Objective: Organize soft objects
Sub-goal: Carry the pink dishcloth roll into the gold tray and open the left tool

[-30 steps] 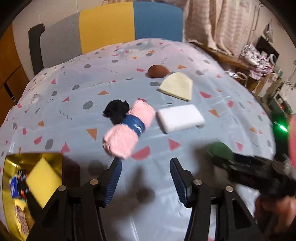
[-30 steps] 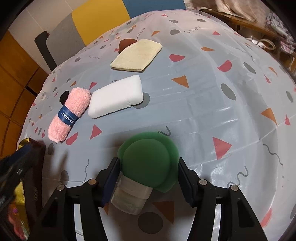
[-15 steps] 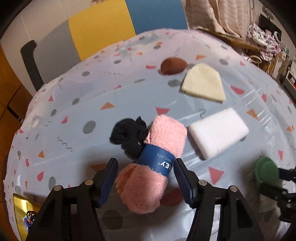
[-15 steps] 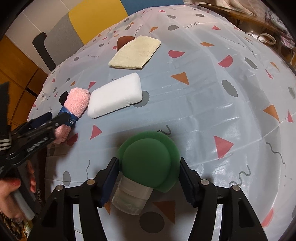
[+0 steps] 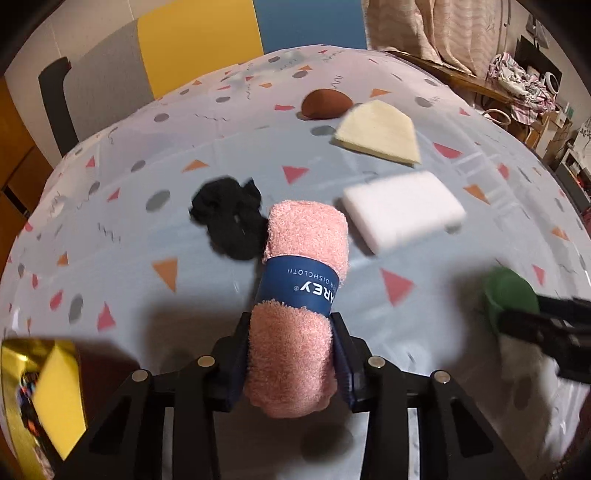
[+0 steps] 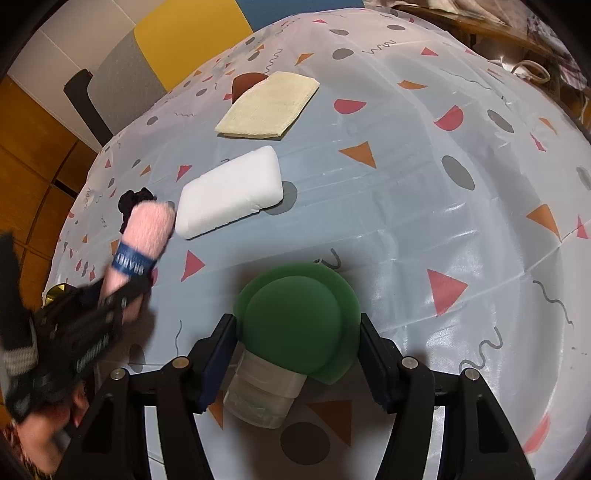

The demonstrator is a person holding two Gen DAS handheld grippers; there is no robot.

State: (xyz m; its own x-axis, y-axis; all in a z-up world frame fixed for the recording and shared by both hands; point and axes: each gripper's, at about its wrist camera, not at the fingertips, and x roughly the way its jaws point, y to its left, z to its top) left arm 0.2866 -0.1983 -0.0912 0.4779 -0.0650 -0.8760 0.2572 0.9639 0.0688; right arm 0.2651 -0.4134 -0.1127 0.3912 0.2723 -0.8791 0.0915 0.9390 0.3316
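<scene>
Left hand-held gripper [image 5: 291, 362] lowered, closing around one pink towel roll [image 5: 301, 295]

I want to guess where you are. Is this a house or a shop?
Most likely a home, perhaps a dining or living room: a table with a patterned plastic tablecloth, a colourful padded chair behind it, and curtains with household clutter to the side.

1. Pink dishcloth roll [image 5: 295, 347]: fluffy terry cloth, smooth blue paper band.
2. White sponge block [image 5: 402, 214], beside the roll: matt foam.
3. Surface cover [image 6: 424, 192]: glossy, creased plastic sheet.
4. Green cap [image 6: 295, 325]: matt, smooth.
</scene>
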